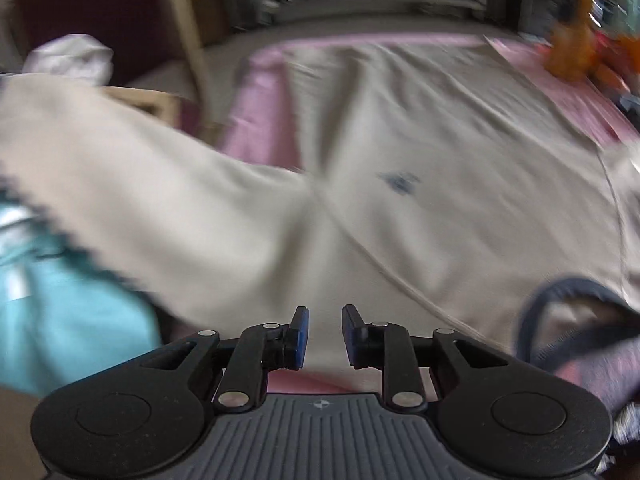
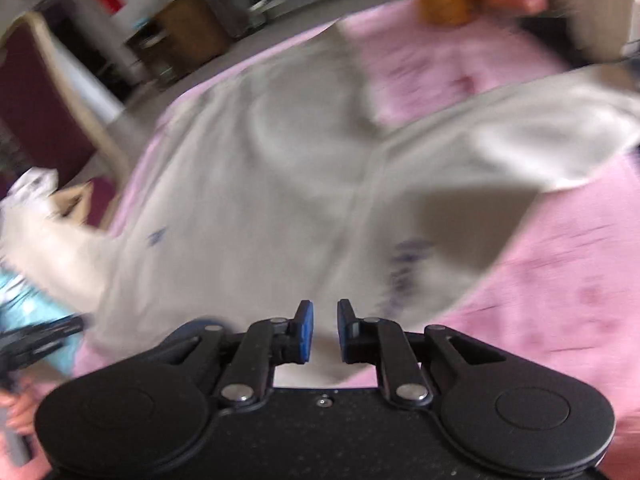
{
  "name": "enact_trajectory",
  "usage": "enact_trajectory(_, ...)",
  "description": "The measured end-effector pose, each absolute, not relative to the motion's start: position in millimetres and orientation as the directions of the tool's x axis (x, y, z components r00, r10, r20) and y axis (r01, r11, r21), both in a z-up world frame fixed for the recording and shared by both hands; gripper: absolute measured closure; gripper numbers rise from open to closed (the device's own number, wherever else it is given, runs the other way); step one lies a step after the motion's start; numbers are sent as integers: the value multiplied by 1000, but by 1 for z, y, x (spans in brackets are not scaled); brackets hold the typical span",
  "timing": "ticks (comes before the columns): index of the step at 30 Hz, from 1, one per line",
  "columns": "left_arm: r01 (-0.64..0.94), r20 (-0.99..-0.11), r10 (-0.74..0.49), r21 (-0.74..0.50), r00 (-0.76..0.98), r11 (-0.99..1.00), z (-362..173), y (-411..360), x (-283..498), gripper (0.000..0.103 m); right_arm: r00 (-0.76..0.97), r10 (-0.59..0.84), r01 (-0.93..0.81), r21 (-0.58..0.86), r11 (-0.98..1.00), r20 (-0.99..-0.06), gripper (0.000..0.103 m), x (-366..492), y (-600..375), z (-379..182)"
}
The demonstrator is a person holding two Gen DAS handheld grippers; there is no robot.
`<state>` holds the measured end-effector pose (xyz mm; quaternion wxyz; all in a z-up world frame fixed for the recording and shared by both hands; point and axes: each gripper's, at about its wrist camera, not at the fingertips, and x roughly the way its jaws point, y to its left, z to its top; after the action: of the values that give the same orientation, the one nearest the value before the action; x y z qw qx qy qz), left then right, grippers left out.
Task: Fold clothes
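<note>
I see the cream sweatshirt (image 2: 248, 184) spread flat on the pink sheet (image 2: 560, 280), sleeves out, unfolded; both grippers' jaws stand narrowly apart, holding nothing.

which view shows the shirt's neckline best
The left wrist view. The dark-trimmed neckline of the beige shirt shows there at lower right, blurred but readable. The right wrist view shows the shirt spread on the pink sheet, but no clear neckline.
</note>
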<state>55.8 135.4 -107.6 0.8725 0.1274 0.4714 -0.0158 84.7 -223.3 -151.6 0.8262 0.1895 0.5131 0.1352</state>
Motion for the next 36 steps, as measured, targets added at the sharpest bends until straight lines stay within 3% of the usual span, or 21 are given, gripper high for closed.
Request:
enact_trajectory(6, 226, -871, 157, 288, 466, 931, -127, 127, 39, 79, 331, 335, -72, 331, 941, -882, 94, 83, -202, -163)
enact_trajectory(8, 190, -872, 122, 237, 474, 953, -117, 142, 32, 86, 296, 316, -8, 329, 944, -901, 93, 74, -217, -161)
enact_trajectory(12, 69, -825, 35, 89, 563, 994, -92, 169, 38, 86, 413, 308, 62, 363, 930, -857, 91, 69, -244, -142)
enact_trajectory(15, -11, -803, 135, 158, 581, 987, -97, 168, 69, 86, 474, 284, 101, 372, 923, -834, 91, 84, -248, -140)
enact_trajectory(18, -56, -847, 276, 282, 454, 958, -127, 165, 89, 87, 433, 242, 113, 319, 941, -868, 91, 93, -243, -155)
enact_trajectory(24, -19, -861, 335, 355, 381, 935, -127, 169, 66, 87, 336, 126, 101, 168, 981, -934, 93, 85, -243, -166)
enact_trajectory(27, -93, -876, 205, 183, 437, 979, -102, 193, 54, 87, 375, 82, 149, 148, 978, -923, 91, 74, -256, -156)
enact_trajectory(30, -121, -854, 80, 20, 514, 992, -82, 207, 45, 88, 487, 170, 157, 277, 948, -857, 89, 72, -271, -138)
enact_trajectory(33, -35, -861, 18, 0, 509, 999, -88, 192, 44, 88, 530, 298, 151, 433, 888, -794, 88, 78, -278, -141)
enact_trajectory(36, 73, -881, -23, 13, 472, 997, -105, 170, 48, 87, 480, 377, 135, 491, 861, -792, 88, 91, -269, -158)
